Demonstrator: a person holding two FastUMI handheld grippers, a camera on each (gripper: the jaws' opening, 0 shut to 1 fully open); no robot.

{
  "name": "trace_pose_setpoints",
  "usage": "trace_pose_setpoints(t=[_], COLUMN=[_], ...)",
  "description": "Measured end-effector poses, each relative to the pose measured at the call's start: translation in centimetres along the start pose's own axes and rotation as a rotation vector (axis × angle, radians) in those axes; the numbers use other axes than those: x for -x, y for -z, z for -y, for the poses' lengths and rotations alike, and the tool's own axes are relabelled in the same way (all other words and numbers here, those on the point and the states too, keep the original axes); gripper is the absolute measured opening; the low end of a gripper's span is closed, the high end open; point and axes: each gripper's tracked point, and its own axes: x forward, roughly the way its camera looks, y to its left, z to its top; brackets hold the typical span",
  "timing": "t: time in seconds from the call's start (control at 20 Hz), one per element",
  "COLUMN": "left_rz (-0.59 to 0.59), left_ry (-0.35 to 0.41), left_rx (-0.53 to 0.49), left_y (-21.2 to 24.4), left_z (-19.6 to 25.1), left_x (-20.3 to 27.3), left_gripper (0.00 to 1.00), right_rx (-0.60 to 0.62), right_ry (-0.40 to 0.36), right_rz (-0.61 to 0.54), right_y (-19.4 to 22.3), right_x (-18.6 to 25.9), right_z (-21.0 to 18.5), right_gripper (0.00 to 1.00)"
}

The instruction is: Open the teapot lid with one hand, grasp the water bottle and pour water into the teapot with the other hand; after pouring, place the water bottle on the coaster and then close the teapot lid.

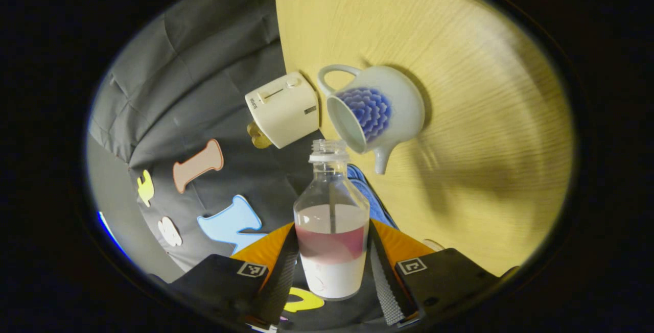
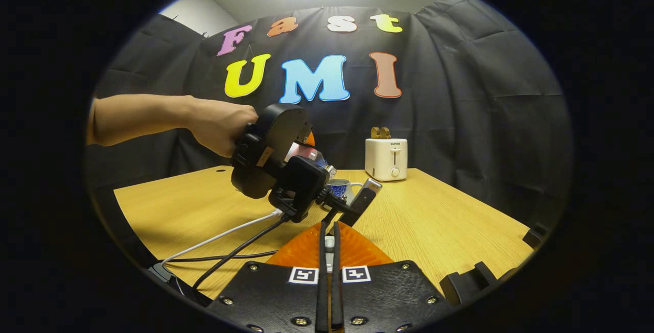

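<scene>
Pinched between both fingers of the left claw (image 1: 332,266), the water bottle (image 1: 332,226) is uncapped and partly full, its mouth tipped toward the open top of the teapot (image 1: 375,111); the teapot stands lidless on the wooden tabletop (image 1: 485,118), just beside a white toaster (image 1: 283,108); in the right gripper view the right claw (image 2: 329,266) has its fingers pressed together, something small and pale caught between them that I cannot identify; farther off, a hand (image 2: 219,123) holds the left claw over the teapot.

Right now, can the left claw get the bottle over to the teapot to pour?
Probably yes. The left claw is shut on the bottle, whose uncapped mouth points at the teapot's open top, and nothing seems to lie between them.
</scene>
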Motion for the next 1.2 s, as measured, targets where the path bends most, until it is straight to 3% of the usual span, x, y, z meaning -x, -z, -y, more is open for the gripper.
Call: trace_pose_setpoints(t=[0.25,0.5,0.7,0.85,1.2], left_rz=[0.026,0.068,0.072,0.062,0.063], left_ry=[0.006,-0.002,-0.001,-0.008,-0.139], left_rx=[0.095,0.301,0.511,0.733,1.209], left_y=[-0.1,0.3,2.0,4.8,11.5], left_z=[1.1,1.6,2.5,3.9,4.3], left_x=[-0.1,0.2,1.4,2.3,4.9], left_gripper=[0.84,0.84,0.84,0.84,0.84], right_rx=[-0.004,-0.015,0.0,0.012,0.001], right_ry=[0.002,0.015,0.01,0.01,-0.008], right_rz=[0.0,0.054,0.098,0.126,0.127], right_y=[-0.1,-1.6,-3.3,-4.3,-5.5], right_x=[-0.1,0.4,0.6,0.6,-3.4], right_z=[0.0,0.4,-0.1,-0.3,-0.8], right_gripper=[0.03,0.03,0.03,0.03,0.03])
